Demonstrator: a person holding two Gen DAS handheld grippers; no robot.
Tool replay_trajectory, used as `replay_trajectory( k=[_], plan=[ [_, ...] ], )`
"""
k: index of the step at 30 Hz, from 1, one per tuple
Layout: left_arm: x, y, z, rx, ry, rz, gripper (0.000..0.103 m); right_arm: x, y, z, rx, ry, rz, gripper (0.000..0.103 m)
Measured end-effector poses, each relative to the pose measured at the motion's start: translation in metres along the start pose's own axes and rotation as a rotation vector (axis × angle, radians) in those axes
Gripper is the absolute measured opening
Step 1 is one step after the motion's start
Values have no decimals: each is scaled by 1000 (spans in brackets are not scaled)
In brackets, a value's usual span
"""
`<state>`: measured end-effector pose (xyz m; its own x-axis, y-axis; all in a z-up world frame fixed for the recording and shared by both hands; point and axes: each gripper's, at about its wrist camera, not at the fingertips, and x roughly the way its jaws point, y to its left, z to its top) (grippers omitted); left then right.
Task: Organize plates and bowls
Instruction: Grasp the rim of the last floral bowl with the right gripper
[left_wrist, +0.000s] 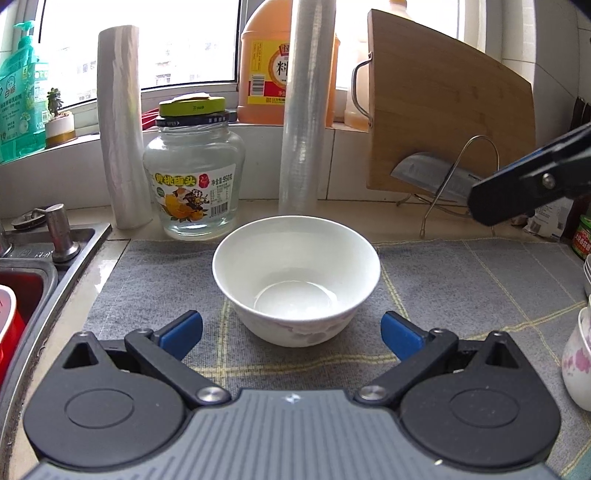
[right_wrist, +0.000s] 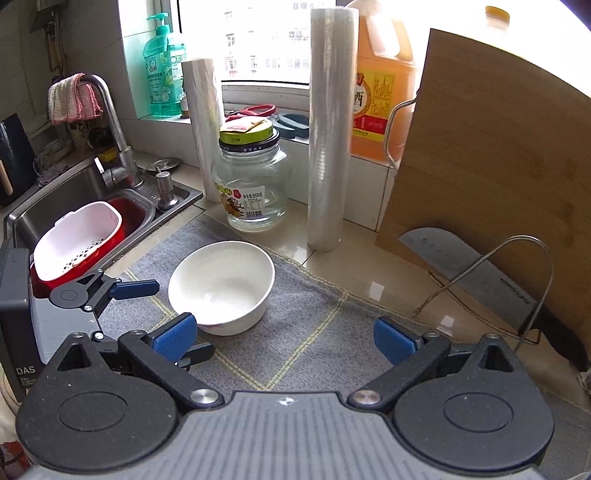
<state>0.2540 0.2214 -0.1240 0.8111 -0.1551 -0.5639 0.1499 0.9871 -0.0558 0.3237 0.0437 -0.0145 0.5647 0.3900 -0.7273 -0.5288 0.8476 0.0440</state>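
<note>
Upright, the round white ceramic bowl (left_wrist: 296, 277) sits on the grey checked cloth mat (left_wrist: 461, 280), at 12 o'clock of the left gripper (left_wrist: 291, 334), jaws spread, empty. Right gripper (right_wrist: 285, 339) spread too, bowl at 11 o'clock. Floral cups (left_wrist: 578, 354) at 3 o'clock, cut off by the frame.

left tongs (left_wrist: 291, 332) spread wide, blue pads either side of a white ceramic bowl with faint floral print (left_wrist: 296, 275), not touching it. bowl upright on a grey checked cloth mat (left_wrist: 461, 291) on the bench. behind it, a clear glass jar with green lid (left_wrist: 194, 177), flanked by two upright plastic-wrap rolls. right tongs' dark finger (left_wrist: 532, 181) enters at right edge, above the mat.
</note>
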Motion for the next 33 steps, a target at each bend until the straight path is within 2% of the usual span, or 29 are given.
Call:
replay_trajectory(
  k=[15, 17, 22, 28, 33],
  plan=[
    [19, 5, 4, 19, -34, -28, 97, 73, 21, 40, -68, 82, 94, 100],
    [20, 6, 4, 12, -36, -43, 95, 80, 23, 41, -76, 96, 100, 97],
    [19, 7, 4, 7, -41, -54, 93, 100, 23, 46, -76, 136, 110, 82],
    [19, 9, 4, 5, -44, -62, 93, 115, 25, 49, -86, 154, 98, 75],
    [19, 9, 6, 16, -47, -67, 93, 121, 26, 50, -87, 165, 114, 74]
  ],
)
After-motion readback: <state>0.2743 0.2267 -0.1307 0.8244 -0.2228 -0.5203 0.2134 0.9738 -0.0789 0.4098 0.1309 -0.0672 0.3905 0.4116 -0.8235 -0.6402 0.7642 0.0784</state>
